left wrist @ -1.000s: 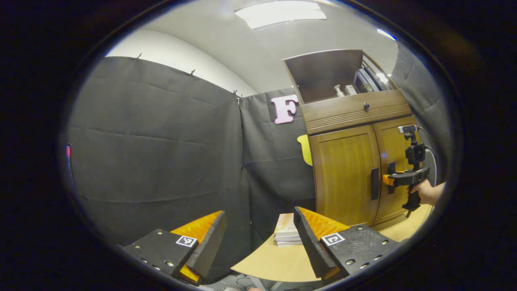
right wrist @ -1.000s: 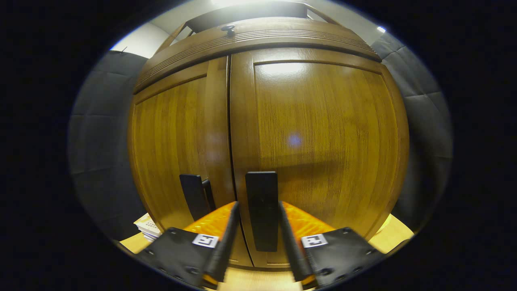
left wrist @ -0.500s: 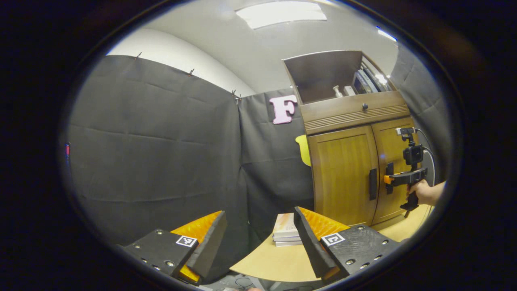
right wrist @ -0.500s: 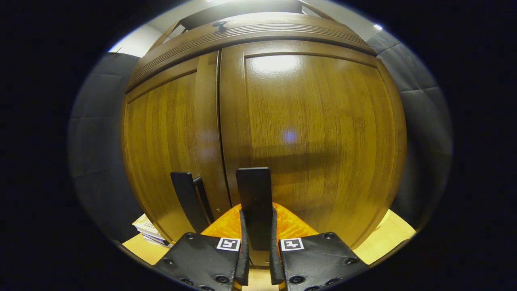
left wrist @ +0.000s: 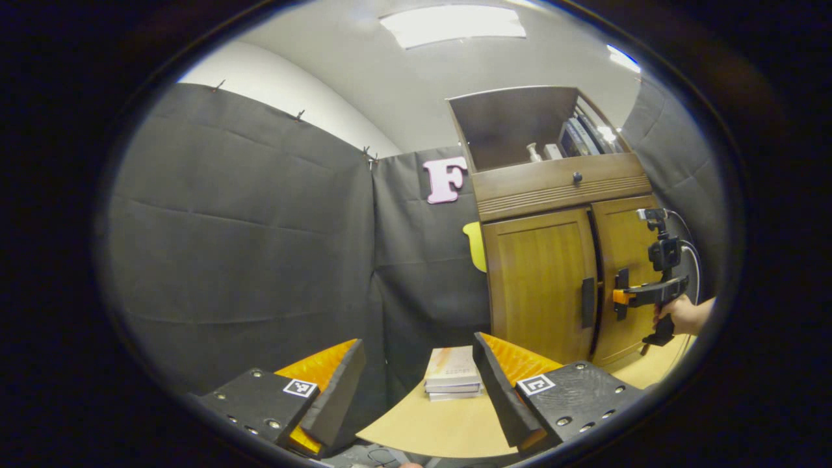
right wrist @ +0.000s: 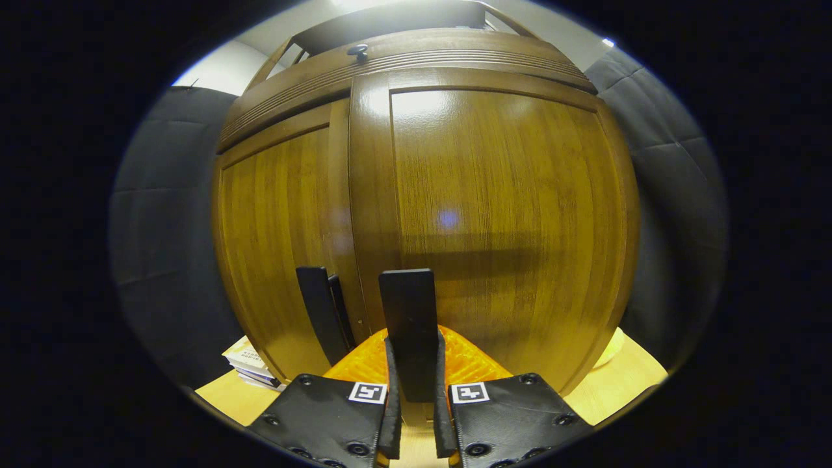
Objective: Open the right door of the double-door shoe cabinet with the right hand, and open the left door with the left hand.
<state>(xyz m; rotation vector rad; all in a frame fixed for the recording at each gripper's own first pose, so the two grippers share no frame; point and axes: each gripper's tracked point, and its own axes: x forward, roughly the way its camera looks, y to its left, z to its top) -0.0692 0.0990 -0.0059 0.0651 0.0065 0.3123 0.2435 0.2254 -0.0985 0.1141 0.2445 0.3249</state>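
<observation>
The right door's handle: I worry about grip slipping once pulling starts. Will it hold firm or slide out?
The right door's handle looks like a rigid flat bar, so it likely won't flex. The right gripper pinches it on both sides, so the hold should last. Its smooth faces might let the fingers slide if the pull angles.

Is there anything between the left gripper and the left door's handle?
Nothing visible blocks it. The left gripper is open, well short of the left door handle. A stack of books lies low on the table, below that path.
</observation>
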